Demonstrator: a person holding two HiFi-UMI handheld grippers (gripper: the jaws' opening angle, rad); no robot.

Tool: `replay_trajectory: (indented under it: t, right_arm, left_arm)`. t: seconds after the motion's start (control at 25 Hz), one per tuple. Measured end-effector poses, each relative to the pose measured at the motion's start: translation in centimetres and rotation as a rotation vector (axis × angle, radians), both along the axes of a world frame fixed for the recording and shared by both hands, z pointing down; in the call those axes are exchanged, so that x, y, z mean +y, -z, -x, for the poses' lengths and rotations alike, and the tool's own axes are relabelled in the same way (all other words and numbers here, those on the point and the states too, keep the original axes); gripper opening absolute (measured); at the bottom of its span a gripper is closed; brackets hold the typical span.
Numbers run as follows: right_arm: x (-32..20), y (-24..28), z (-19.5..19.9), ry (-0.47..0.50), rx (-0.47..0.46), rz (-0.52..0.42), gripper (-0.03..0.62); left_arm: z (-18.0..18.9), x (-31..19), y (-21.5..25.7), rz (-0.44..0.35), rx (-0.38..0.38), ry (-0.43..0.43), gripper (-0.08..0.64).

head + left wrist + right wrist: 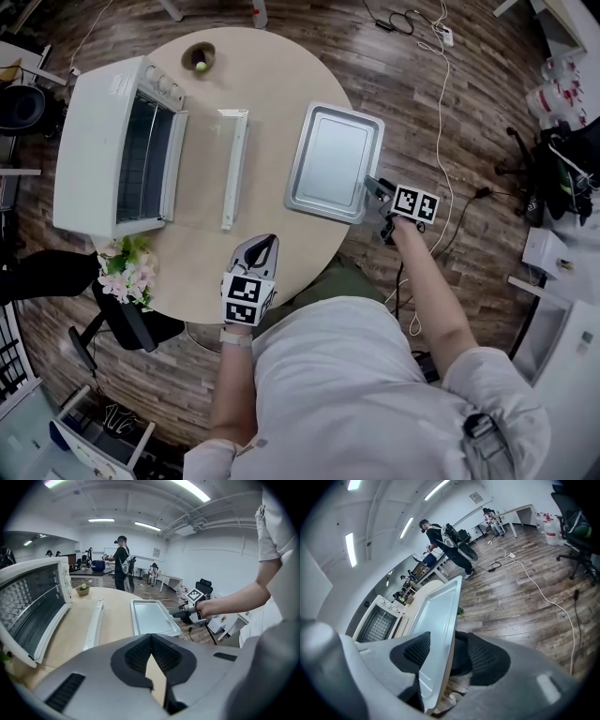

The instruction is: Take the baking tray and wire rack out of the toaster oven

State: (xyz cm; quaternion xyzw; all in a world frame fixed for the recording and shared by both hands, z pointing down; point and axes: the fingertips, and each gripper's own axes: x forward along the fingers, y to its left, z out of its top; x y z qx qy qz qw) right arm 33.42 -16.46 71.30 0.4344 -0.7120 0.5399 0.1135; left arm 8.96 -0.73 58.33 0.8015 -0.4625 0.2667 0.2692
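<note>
Head view: the baking tray [330, 159] lies flat on the right of the table [272, 75], its near rim between the spread jaws of the right gripper [378, 191]. The wire rack [145, 155] sits in the oven [98, 141] at left, nearer the left gripper [265, 242], whose jaws are pressed together.

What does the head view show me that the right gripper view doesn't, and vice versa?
Only the head view: the left gripper over the table's near edge, and the flowers beside the oven. Only the right gripper view: the right gripper's jaws apart around the tray's rim, and a person standing in the background. Both: the baking tray, the toaster oven and the table.
</note>
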Motion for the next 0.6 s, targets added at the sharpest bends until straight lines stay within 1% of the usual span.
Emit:
replay_trajectory:
  t: [0.08, 0.2, 0.32, 0.44, 0.6]
  right_arm:
    - [0.2, 1.1, -0.5, 0.000, 0.018, -0.025, 0.233]
    - [0.1, 2.8, -0.6, 0.011, 0.073, -0.071, 0.233]
    - [0.1, 4.8, 0.5, 0.013, 0.084, -0.108, 0.232]
    - [0.1, 6.7, 3.4, 0.028, 0.054, -0.139, 0.212]
    - [0.5, 8.6, 9.2, 0.088, -0.011, -0.162, 0.207]
  left_arm:
    - [0.8, -0.2, 0.1, -0.007, -0.005, 0.009, 0.000]
    - [2.2, -0.3, 0.5, -0.019, 0.014, 0.033, 0.000]
    - [4.0, -0.2, 1.1, -0.029, 0.024, 0.060, 0.000]
    - [6.2, 0.2, 1.8, -0.045, 0.030, 0.088, 0.000]
    - [9.4, 1.2, 2.1, -0.058, 0.037, 0.127, 0.000]
